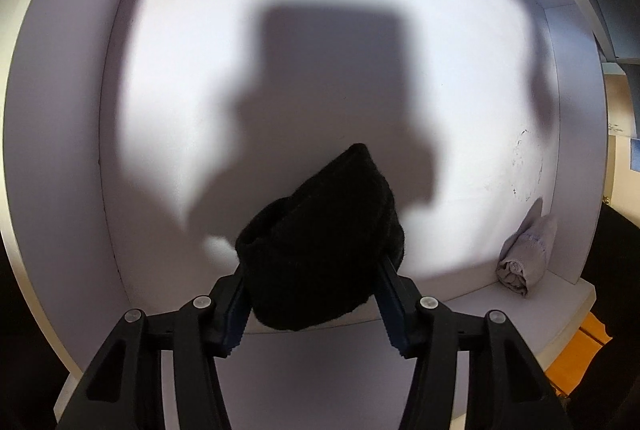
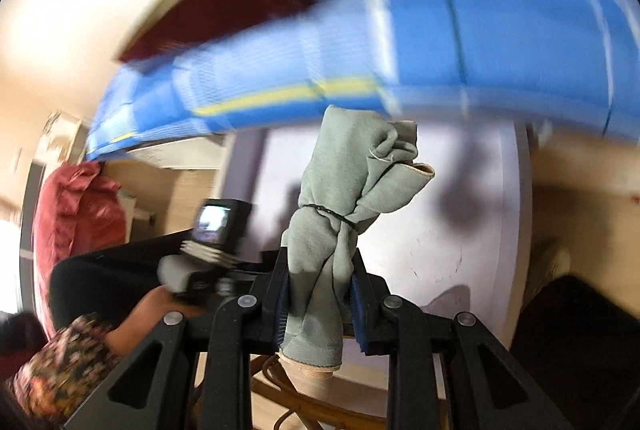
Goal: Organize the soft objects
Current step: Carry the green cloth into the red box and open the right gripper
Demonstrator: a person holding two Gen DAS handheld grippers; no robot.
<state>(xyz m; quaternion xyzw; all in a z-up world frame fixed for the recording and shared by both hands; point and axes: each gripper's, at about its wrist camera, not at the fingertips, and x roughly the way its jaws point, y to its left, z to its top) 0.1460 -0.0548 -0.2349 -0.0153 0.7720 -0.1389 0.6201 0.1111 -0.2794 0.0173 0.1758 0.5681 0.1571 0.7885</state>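
My left gripper (image 1: 316, 294) is shut on a rolled black sock bundle (image 1: 320, 242) and holds it inside a white shelf compartment (image 1: 280, 30), just above its floor. A rolled grey sock bundle (image 1: 524, 254) leans in the compartment's right rear corner. My right gripper (image 2: 318, 302) is shut on a pale green sock bundle (image 2: 344, 198) tied with a black band, held upright in the air in front of the white shelf (image 2: 460, 230). The right wrist view is motion-blurred.
The compartment's side walls (image 1: 60, 150) close in on both sides. In the right wrist view the left gripper's camera body (image 2: 212, 226) and the person's arm (image 2: 132, 318) are at the left. A blue cloth (image 2: 480, 30) hangs above. A red pillow (image 2: 72, 214) is far left.
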